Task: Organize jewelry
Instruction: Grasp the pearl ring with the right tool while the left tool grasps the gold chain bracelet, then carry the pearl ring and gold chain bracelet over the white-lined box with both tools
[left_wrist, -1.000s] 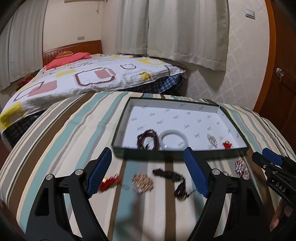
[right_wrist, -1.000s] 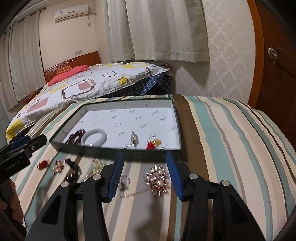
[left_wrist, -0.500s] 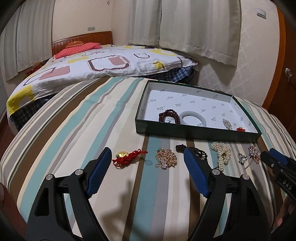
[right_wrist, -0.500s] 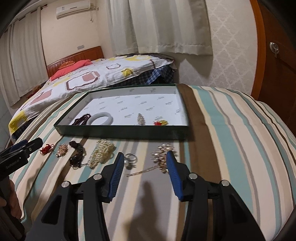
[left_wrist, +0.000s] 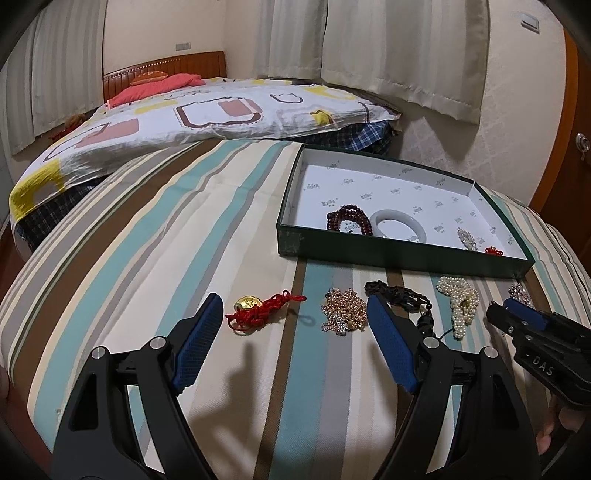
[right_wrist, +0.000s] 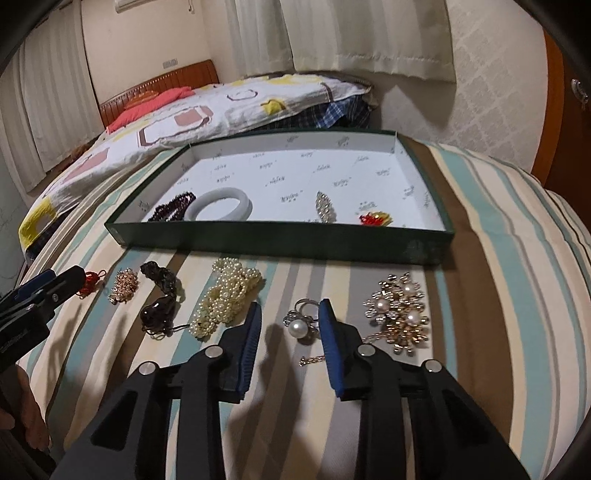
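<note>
where dark beads (right_wrist: 173, 209) touch bangle (right_wrist: 218, 204), green box (right_wrist: 280, 242) holds them

I saw matt striped cloth (right_wrist: 498, 258), a box (right_wrist: 280, 242) lined with printed paper, a glossy pearl ring (right_wrist: 299, 325) and shiny gilt metal on the brooch (right_wrist: 400, 314).
</note>
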